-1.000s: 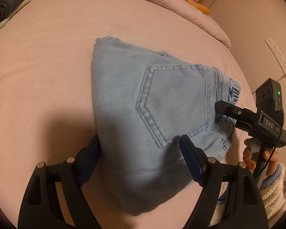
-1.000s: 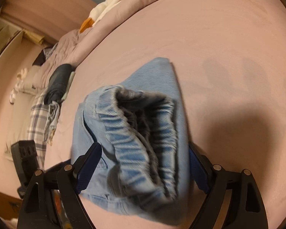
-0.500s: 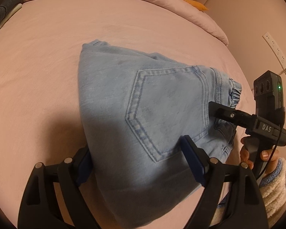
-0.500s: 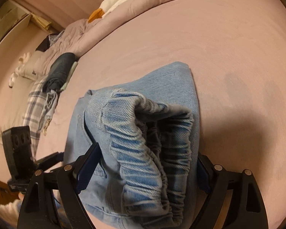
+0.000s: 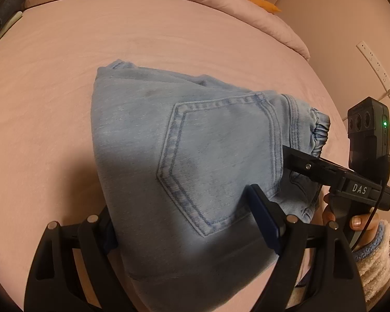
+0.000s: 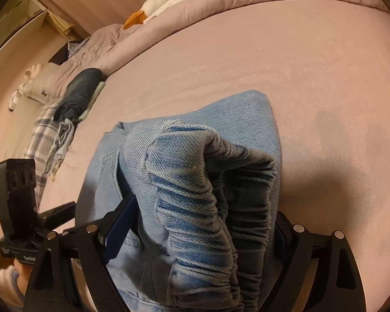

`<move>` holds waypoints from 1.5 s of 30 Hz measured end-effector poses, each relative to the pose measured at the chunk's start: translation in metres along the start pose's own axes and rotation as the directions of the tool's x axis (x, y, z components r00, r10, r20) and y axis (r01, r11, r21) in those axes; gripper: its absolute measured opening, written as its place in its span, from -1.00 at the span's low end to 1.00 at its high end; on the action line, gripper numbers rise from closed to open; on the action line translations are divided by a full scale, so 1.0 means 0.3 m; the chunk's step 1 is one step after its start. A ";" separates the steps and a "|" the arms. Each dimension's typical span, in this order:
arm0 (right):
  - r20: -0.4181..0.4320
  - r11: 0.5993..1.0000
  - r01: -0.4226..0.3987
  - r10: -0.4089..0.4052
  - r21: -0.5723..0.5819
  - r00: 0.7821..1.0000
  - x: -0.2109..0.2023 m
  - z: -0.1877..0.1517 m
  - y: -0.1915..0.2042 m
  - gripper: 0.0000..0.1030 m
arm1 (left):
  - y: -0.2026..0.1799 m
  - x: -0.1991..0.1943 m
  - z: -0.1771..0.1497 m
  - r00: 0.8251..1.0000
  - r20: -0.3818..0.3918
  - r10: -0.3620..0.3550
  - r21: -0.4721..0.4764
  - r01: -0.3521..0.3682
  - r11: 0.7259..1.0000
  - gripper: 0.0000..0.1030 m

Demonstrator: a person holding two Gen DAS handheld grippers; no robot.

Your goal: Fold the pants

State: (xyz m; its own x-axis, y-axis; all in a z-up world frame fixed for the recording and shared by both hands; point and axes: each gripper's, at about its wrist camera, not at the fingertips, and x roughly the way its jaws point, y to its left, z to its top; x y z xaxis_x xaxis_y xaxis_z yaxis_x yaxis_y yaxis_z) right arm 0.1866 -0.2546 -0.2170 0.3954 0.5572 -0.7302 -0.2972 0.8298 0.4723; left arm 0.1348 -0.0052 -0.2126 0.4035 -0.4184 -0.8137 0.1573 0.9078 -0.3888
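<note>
The left gripper [image 5: 180, 208] is standing wide across the folded pants [image 5: 195, 135]. The denim has slid nearer over the last second and is now covering its left finger, so a clamp cannot be confirmed. The right gripper [image 6: 205, 208] is grasping the elastic waistband [image 6: 184, 171], which is bulging up and filling the whole gap between the pads. The fold is judged complete; the bundle is being squared up. Beyond both claws, the pants are lying on the pink bed [image 5: 117, 39].
</note>
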 end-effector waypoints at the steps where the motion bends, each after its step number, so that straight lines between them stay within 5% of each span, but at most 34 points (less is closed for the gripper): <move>1: 0.003 1.000 0.006 -0.006 -0.001 1.000 -0.002 -0.002 0.001 0.75 | -0.005 0.001 0.003 1.000 -0.001 0.004 0.001 -0.004 1.000 0.63; 6: 0.029 0.998 0.067 -0.067 -0.003 0.997 0.001 -0.011 0.032 0.73 | -0.022 0.002 0.005 0.999 0.002 0.033 0.015 -0.033 0.999 0.60; 14: 0.093 0.991 0.131 -0.130 -0.014 0.987 -0.052 -0.035 0.064 0.25 | -0.039 -0.020 0.006 0.996 0.037 0.075 0.032 -0.076 0.997 0.28; 21: 0.164 0.979 0.194 -0.182 -0.058 0.970 -0.104 -0.036 0.139 0.10 | -0.053 -0.065 0.001 0.993 0.079 0.087 0.045 -0.090 0.995 0.15; 45: 0.224 0.961 0.123 -0.067 -0.247 0.972 -0.057 0.021 0.464 0.07 | 0.148 -0.312 0.017 0.956 0.228 0.187 -0.043 -0.182 0.982 0.15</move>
State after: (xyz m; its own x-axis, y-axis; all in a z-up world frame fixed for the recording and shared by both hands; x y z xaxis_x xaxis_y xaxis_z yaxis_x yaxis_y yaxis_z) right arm 0.1439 -0.1483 -0.1356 0.5986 0.4933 -0.6312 -0.4518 0.8585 0.2425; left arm 0.1087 0.0744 -0.1516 0.6203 -0.2234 -0.7519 0.0419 0.9667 -0.2526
